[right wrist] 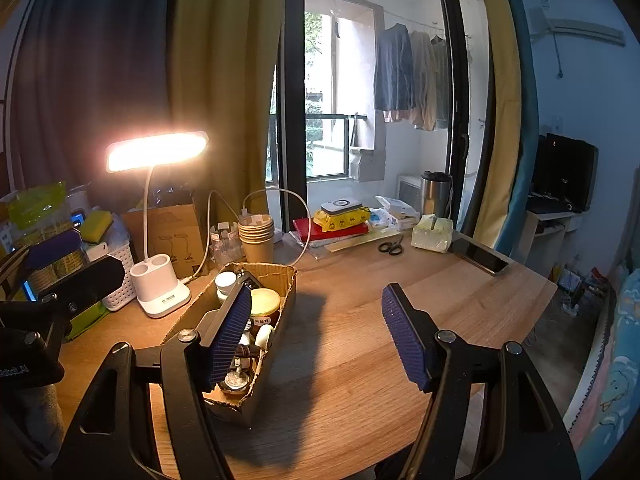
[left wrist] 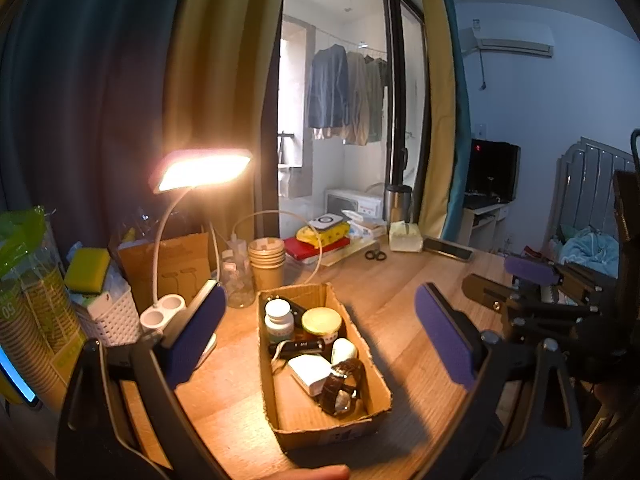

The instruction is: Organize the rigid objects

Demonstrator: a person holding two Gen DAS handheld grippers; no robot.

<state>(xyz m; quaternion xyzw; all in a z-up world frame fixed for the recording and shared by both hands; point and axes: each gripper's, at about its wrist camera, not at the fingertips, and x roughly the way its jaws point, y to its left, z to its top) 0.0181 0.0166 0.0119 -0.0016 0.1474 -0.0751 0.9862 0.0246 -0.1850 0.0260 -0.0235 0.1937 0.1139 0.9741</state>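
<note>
An open cardboard box (left wrist: pixel 370 372) stands on the wooden desk (left wrist: pixel 396 280). It holds a white pill bottle (left wrist: pixel 279 319), a jar with a yellow lid (left wrist: pixel 321 321), a black stick-shaped device (left wrist: pixel 298 347), a white charger (left wrist: pixel 310 372), a small white oval object (left wrist: pixel 344 351) and a wristwatch (left wrist: pixel 340 388). My left gripper (left wrist: pixel 320 340) is open and empty, raised over the box. My right gripper (right wrist: pixel 320 336) is open and empty, just right of the box (right wrist: pixel 280 280); its left finger hides part of the contents.
A lit desk lamp (right wrist: pixel 158 152) with a white base (right wrist: pixel 160 288) stands left of the box. Behind are stacked paper cups (right wrist: pixel 258 240), a white basket (right wrist: pixel 120 276), books, scissors (right wrist: pixel 391 246), a tissue pack (right wrist: pixel 432 232), a phone (right wrist: pixel 478 256) and a steel tumbler (right wrist: pixel 434 192).
</note>
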